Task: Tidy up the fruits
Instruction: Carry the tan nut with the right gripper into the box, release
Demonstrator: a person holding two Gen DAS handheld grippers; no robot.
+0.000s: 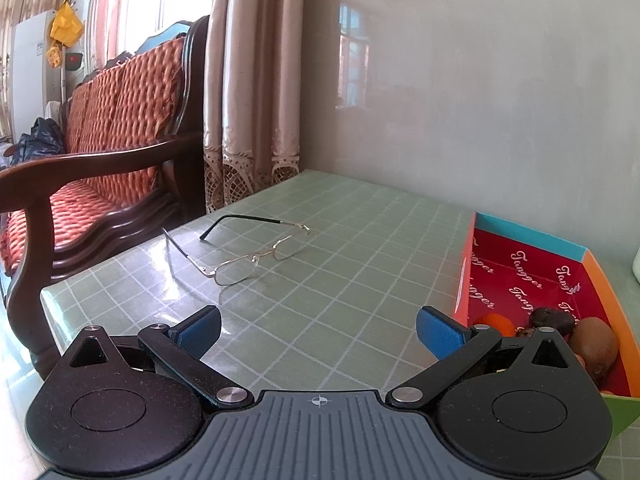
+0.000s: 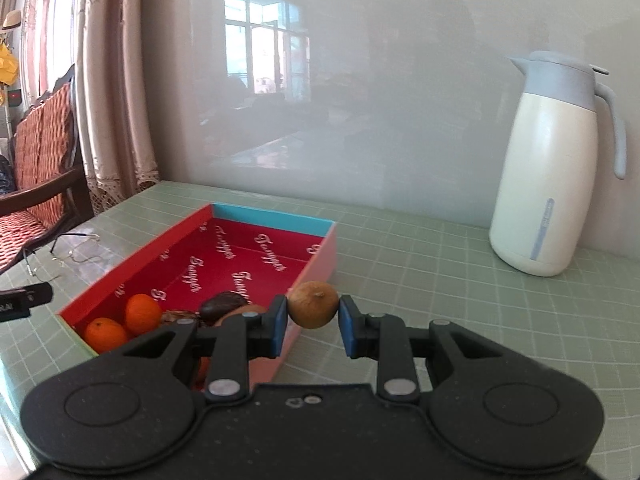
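A shallow red box point(image 2: 248, 256) with a blue far wall lies on the green checked table; it also shows in the left wrist view point(image 1: 520, 276). In its near end lie two oranges point(image 2: 142, 314), a dark brown fruit point(image 2: 224, 304) and a brown oval fruit point(image 1: 594, 340). My right gripper point(image 2: 313, 322) is shut on a small tan-brown round fruit point(image 2: 314, 310), held just outside the box's right wall, above the table. My left gripper point(image 1: 318, 332) is open and empty, left of the box.
A pair of metal-framed glasses point(image 1: 248, 252) lies on the table ahead of the left gripper. A white and grey thermos jug point(image 2: 552, 168) stands at the back right by the wall. A wooden armchair point(image 1: 104, 152) stands past the table's left edge.
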